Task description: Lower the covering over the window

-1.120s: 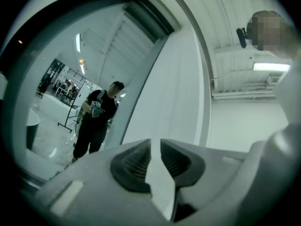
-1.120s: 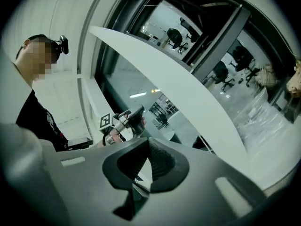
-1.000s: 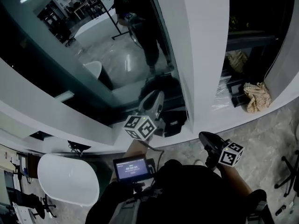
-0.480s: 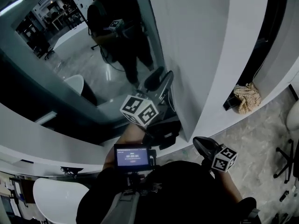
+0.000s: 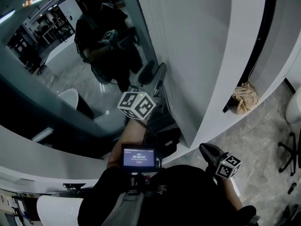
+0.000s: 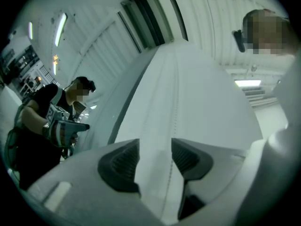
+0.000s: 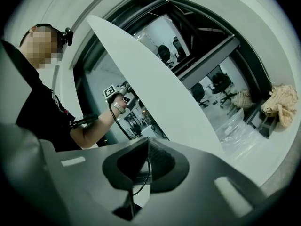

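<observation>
With jaws just opened wide, the left gripper (image 5: 154,74) should centre the thin cord (image 6: 176,119) that seems to run untouched between them, ahead beside the window (image 5: 56,74), before closing; the right gripper (image 5: 208,151) is shut.

Left tool (image 5: 155,73), jaws just then opening with only the white pillar (image 5: 197,46) showing between them, was hemmed in: pillar close right, window glass (image 5: 56,93) left. Right tool (image 5: 204,149), jaws together, low by the sill (image 5: 211,126); free floor (image 5: 263,135) rightward, chair base (image 5: 288,154) well apart.
</observation>
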`<state>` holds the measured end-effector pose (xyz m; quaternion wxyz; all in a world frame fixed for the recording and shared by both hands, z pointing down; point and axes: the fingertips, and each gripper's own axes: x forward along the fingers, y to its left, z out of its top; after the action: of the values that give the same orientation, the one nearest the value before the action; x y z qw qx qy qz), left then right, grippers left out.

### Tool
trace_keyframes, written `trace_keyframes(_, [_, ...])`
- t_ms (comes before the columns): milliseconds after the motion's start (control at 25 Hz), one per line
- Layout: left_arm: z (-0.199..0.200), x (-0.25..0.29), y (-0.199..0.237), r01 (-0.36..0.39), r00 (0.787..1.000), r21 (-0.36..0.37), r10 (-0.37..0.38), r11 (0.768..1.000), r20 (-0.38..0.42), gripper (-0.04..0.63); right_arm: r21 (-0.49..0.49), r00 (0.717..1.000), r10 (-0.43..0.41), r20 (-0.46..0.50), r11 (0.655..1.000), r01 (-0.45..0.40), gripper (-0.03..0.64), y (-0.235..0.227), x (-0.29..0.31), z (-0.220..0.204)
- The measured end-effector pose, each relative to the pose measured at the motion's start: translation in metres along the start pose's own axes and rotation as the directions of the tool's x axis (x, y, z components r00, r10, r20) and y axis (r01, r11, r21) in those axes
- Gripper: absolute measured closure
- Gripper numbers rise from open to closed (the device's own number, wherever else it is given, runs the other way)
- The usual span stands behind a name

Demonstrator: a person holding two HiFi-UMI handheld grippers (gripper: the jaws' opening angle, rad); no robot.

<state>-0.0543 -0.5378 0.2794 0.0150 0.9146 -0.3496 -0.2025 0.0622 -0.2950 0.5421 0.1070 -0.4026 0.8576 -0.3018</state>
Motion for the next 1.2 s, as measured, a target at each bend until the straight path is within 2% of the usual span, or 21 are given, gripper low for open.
trace_keyframes(120, [0.008, 0.001, -0.012, 0.064, 0.998, -0.001, -0.064, 0.998, 0.026, 0.373, 0.005, 1.0, -0.01, 0.003, 1.0, 0.01, 0.609, -0.004, -0.002, 0.001])
trace_keyframes(240, [0.007, 0.005, -0.028, 0.1, 0.995, 0.094, -0.101, 0.991, 0.01, 0.373, 0.016, 1.0, -0.02, -0.007, 1.0, 0.02, 0.609, -0.008, 0.0, 0.003])
trace_keyframes(280, [0.005, 0.006, -0.031, 0.106, 0.994, 0.103, -0.107, 0.989, 0.001, 0.373, 0.019, 1.0, -0.02, -0.011, 1.0, 0.02, 0.609, -0.008, 0.002, 0.003])
trace_keyframes(360, [0.01, 0.004, -0.041, 0.117, 0.993, 0.09, -0.118, 0.989, 0.008, 0.373, 0.02, 1.0, -0.013, -0.02, 1.0, 0.014, 0.609, -0.007, 0.004, 0.003])
trace_keyframes(440, [0.028, -0.007, -0.057, 0.128, 0.989, 0.085, -0.133, 0.988, 0.063, 0.384, 0.023, 1.0, -0.009, -0.029, 1.0, 0.009, 0.609, -0.007, 0.005, 0.002])
trace_keyframes(520, [0.048, -0.02, -0.08, 0.219, 0.965, 0.044, -0.223, 0.975, 0.135, 0.414, 0.029, 0.999, -0.008, -0.033, 1.0, 0.009, 0.609, -0.009, 0.007, 0.002])
trace_keyframes(560, [0.053, -0.025, -0.095, 0.298, 0.944, 0.0, -0.294, 0.955, 0.152, 0.414, 0.037, 0.999, -0.012, -0.033, 0.999, 0.013, 0.609, -0.01, 0.007, 0.002])
trace_keyframes(640, [0.051, -0.027, -0.125, 0.445, 0.891, -0.091, -0.43, 0.891, 0.146, 0.413, 0.057, 0.999, -0.016, -0.031, 0.998, 0.018, 0.609, -0.013, 0.007, 0.003])
trace_keyframes(680, [0.045, -0.026, -0.137, 0.486, 0.872, -0.107, -0.473, 0.867, 0.127, 0.391, 0.065, 0.999, -0.015, -0.03, 0.998, 0.017, 0.609, -0.015, 0.007, 0.003])
trace_keyframes(720, [0.036, -0.024, -0.144, 0.5, 0.865, -0.096, -0.491, 0.861, 0.101, 0.372, 0.068, 0.999, -0.012, -0.031, 0.998, 0.014, 0.609, -0.017, 0.008, 0.003])
trace_keyframes(800, [0.022, -0.022, -0.148, 0.487, 0.873, -0.058, -0.484, 0.871, 0.067, 0.358, 0.064, 0.999, -0.004, -0.043, 0.998, 0.007, 0.609, -0.017, 0.01, 0.003])
trace_keyframes(920, [0.016, -0.023, -0.147, 0.475, 0.879, -0.069, -0.471, 0.877, 0.069, 0.345, 0.061, 0.998, 0.012, -0.055, 0.998, -0.009, 0.609, -0.02, 0.01, 0.001])
trace_keyframes(1000, [0.016, -0.02, -0.149, 0.469, 0.883, -0.049, -0.466, 0.882, 0.062, 0.349, 0.072, 0.999, 0.004, -0.05, 0.997, 0.0, 0.609, -0.027, 0.007, 0.003])
trace_keyframes(1120, [0.022, -0.016, -0.156, 0.447, 0.893, 0.006, -0.447, 0.894, 0.051, 0.403, 0.089, 0.999, -0.002, -0.049, 0.996, 0.007, 0.609, -0.029, 0.006, 0.007])
trace_keyframes(1160, [0.021, -0.017, -0.158, 0.439, 0.897, 0.027, -0.44, 0.898, 0.04, 0.459, 0.088, 0.999, 0.006, -0.052, 0.996, -0.001, 0.609, -0.029, 0.007, 0.007])
trace_keyframes(1200, [0.019, -0.017, -0.158, 0.424, 0.904, 0.051, -0.426, 0.904, 0.028, 0.574, 0.085, 0.998, 0.015, -0.058, 0.996, -0.01, 0.609, -0.028, 0.009, 0.006])
